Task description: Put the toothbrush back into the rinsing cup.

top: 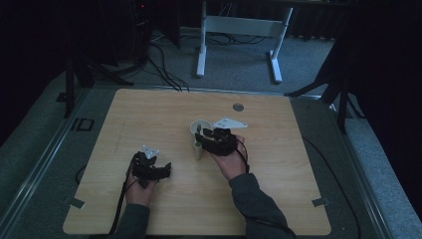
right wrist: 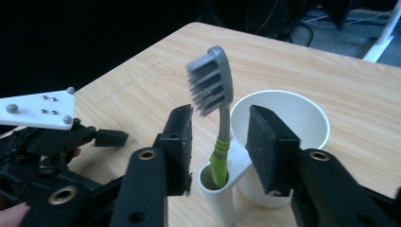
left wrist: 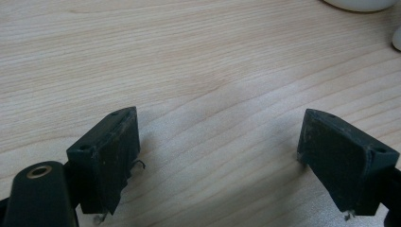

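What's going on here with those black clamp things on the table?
A person sits at a wooden table with tongs in each hand. The right tongs are open around a grey toothbrush standing upright in a slim white holder, beside a white cup; they do not look closed on it yet. The left tongs rest open over bare wood, holding nothing.

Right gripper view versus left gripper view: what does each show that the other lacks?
Right gripper view alone: a grey-bristled toothbrush upright in a white holder, between the open right claw, and the left claw farther off. Left gripper view alone: the open left claw over bare wood. Both share the white cup and the wooden table.
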